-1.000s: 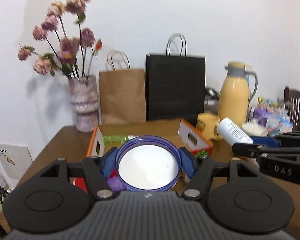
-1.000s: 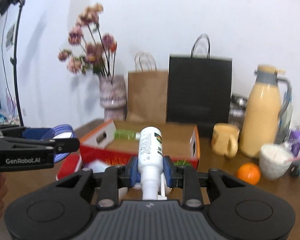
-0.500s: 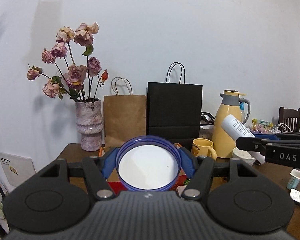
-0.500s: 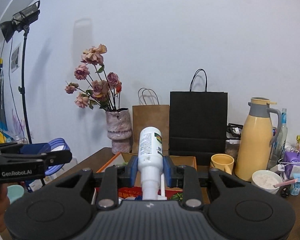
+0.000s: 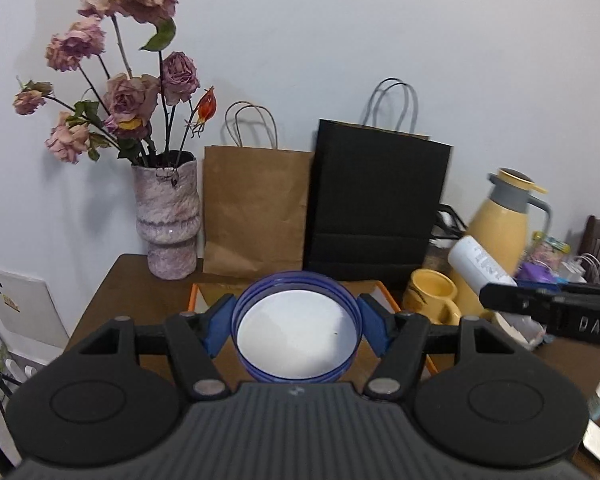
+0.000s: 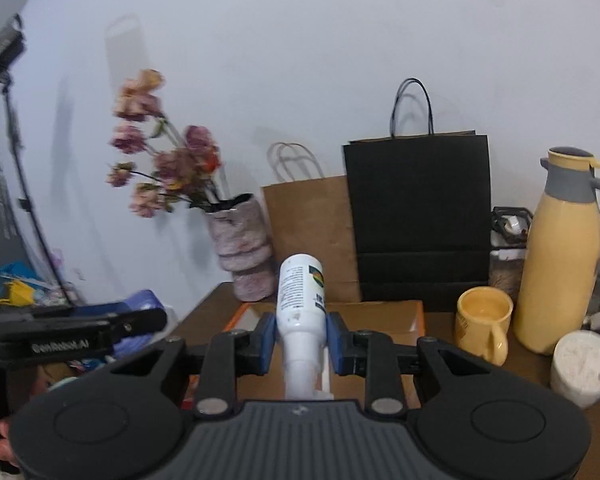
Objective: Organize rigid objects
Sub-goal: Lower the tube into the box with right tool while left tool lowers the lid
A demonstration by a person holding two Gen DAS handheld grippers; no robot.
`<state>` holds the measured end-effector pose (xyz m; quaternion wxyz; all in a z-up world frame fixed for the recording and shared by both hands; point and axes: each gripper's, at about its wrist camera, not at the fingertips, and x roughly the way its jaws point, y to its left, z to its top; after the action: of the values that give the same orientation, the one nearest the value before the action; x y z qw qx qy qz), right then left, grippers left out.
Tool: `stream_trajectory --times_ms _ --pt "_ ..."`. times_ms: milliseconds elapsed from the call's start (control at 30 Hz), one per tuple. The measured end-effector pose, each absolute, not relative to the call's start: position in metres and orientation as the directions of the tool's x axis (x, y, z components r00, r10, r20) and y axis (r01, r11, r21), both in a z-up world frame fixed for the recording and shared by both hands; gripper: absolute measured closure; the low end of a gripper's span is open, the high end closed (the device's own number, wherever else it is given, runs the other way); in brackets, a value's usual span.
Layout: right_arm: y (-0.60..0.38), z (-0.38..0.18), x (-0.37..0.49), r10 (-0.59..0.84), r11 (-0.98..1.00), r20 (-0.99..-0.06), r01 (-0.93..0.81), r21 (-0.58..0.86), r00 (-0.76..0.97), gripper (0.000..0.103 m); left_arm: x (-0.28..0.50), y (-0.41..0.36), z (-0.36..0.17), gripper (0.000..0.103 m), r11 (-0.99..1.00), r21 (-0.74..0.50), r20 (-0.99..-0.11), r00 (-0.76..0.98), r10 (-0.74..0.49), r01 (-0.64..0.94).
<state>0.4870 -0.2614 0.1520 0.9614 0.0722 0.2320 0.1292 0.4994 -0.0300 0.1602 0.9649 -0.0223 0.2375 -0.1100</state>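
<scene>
Vase w/ dried roses (image 5: 168, 216) stands at table (image 5: 140, 292) back-left corner, brown paper bag (image 5: 256, 208) and black bag (image 5: 376, 208) beside it. Left tongs (image 5: 296, 326) clamped on blue-rimmed round lid (image 5: 296, 332), held above orange-edged cardboard box (image 6: 380, 316). Right tongs (image 6: 302, 336) clamped on white pump bottle (image 6: 300, 312), base pointing fwd, also over box. Yellow mug (image 6: 484, 320) + yellow thermos jug (image 6: 560, 252) at right.

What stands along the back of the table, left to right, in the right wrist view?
Mottled pink ceramic vase → brown paper bag → black paper bag → yellow ceramic mug → tall yellow thermos jug.
</scene>
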Motion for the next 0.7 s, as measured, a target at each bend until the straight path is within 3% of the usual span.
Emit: stream_trajectory --times_ms 433,700 --pt "-0.260 0.126 0.659 0.155 0.987 -0.614 -0.097 0.126 0.774 0.077 0.663 -0.042 0.148 0.036 0.990 -0.085 -0.595 0.792 -0.138 0.110" --pt "-0.253 0.064 0.728 0.083 0.996 -0.739 -0.063 0.056 0.669 0.077 0.734 -0.070 0.077 0.036 0.993 -0.084 -0.729 0.674 -0.117 0.081"
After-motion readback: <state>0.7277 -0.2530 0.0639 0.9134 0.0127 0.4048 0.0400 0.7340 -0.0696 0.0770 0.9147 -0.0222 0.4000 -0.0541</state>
